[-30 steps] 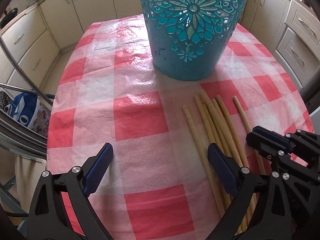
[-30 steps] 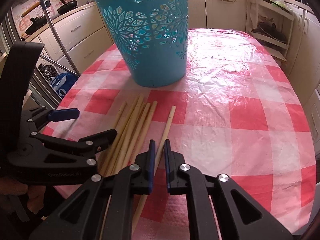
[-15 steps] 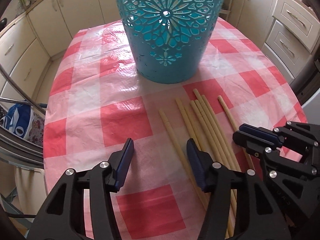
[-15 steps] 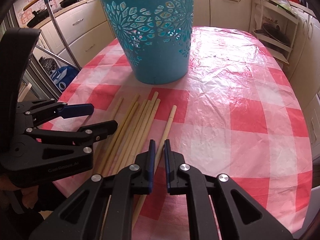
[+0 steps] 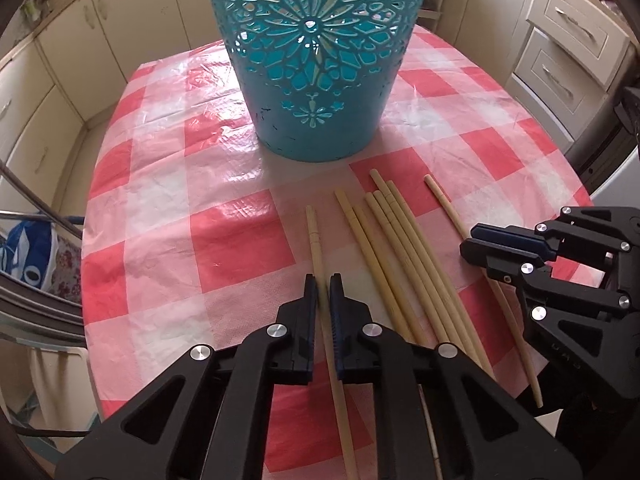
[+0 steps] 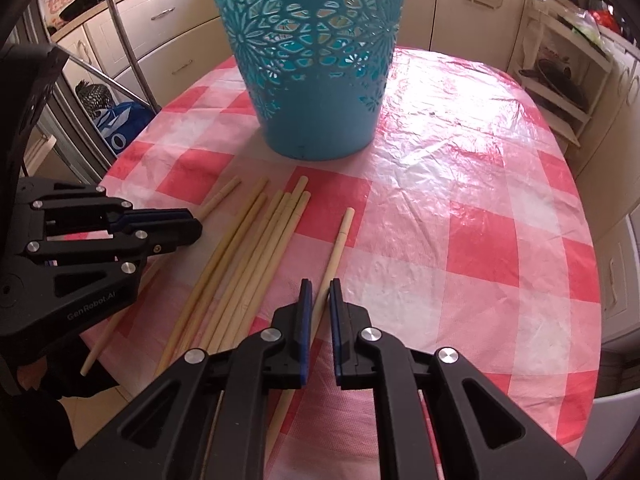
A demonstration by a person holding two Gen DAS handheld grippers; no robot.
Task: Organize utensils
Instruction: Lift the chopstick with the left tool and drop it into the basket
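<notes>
Here, label by label:
Basket: teal pierced basket upright near the middle of the table, base on the red-and-white checked cloth; inside only glimpsed through the cut-outs, contents cannot be told.
Chopsticks: pale wooden chopsticks lying loose on the cloth between the basket and the near table edge, a bunch of five or so side by side.
Left gripper: jaws just closed, now clamped on the single chopstick lying apart on the left of the bunch.
Right gripper: closed on the lone chopstick on the right of the bunch.
Near edge: several chopstick ends reaching out past it.
Open room: wide bare cloth toward the right edge and the left edge of the table; cabinets beyond.
</notes>
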